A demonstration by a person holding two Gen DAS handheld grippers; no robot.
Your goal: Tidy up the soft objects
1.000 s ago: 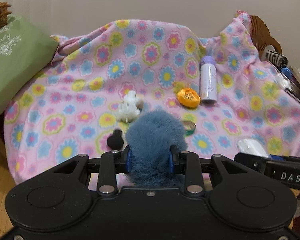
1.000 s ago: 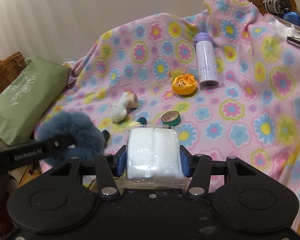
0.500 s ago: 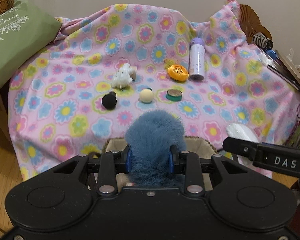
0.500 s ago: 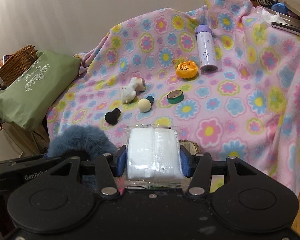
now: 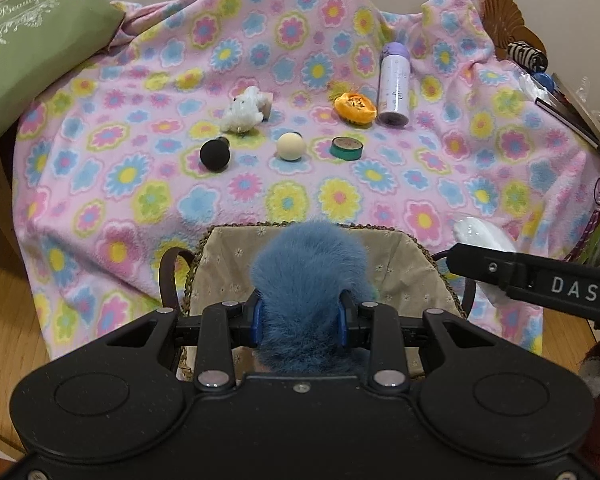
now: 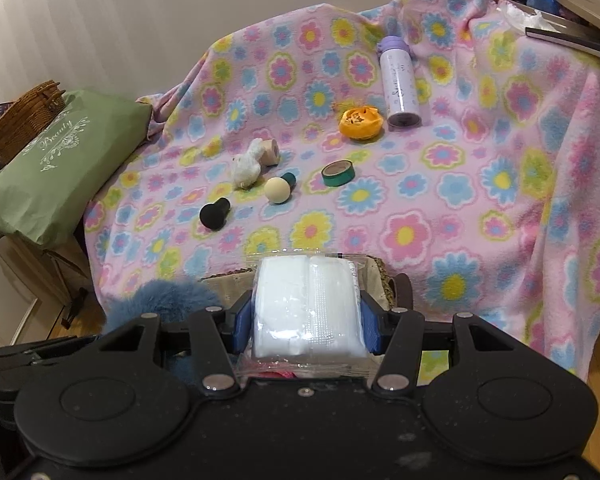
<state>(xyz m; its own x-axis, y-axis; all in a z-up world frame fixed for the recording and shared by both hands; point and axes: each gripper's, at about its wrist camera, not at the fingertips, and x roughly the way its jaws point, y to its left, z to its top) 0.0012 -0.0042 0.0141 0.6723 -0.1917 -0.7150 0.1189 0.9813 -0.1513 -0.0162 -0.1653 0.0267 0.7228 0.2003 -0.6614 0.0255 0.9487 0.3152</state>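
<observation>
My left gripper (image 5: 300, 316) is shut on a fluffy blue pompom (image 5: 308, 276) and holds it over a woven basket with a beige flowered lining (image 5: 404, 264). My right gripper (image 6: 304, 324) is shut on a white packet in clear wrap (image 6: 306, 304) above the same basket's rim (image 6: 380, 276). The pompom also shows at the lower left of the right wrist view (image 6: 160, 300). A white plush toy (image 5: 244, 112) and an orange soft flower (image 5: 354, 108) lie on the flowered blanket (image 5: 140, 152).
On the blanket lie a black knob (image 5: 215, 155), a cream ball (image 5: 291, 146), a green tape roll (image 5: 347, 148) and a lilac bottle (image 5: 395, 84). A green cushion (image 5: 24, 40) is at the left. Books and clutter (image 5: 572, 104) sit at the right. Wooden floor (image 5: 4, 280) lies below.
Both grippers have pulled back from the blanket with their loads and now hang over the basket in front of it. The basket has come into view under them.
</observation>
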